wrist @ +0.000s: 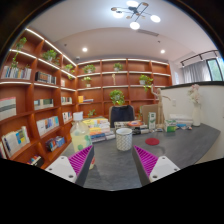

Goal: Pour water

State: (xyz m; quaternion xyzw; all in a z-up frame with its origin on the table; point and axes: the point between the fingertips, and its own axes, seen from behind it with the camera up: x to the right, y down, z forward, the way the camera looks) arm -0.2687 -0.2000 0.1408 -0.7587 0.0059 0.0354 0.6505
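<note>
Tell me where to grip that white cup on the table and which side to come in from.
Grip the white cup around the middle of its side wall, coming straight ahead from the near side. It stands upright on the dark table, just beyond the tool, whose fingers are open with nothing between them. No handle is visible, so one finger on each side of the round wall should hold it.

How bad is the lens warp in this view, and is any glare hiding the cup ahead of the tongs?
Gripper view: strong fisheye, so the bookshelves bow and the table edge curves. Ceiling lights flare bright but stay overhead; no glare on the white cup, which reads clearly just beyond the open tongs. Its pink pads are evenly lit.
</note>
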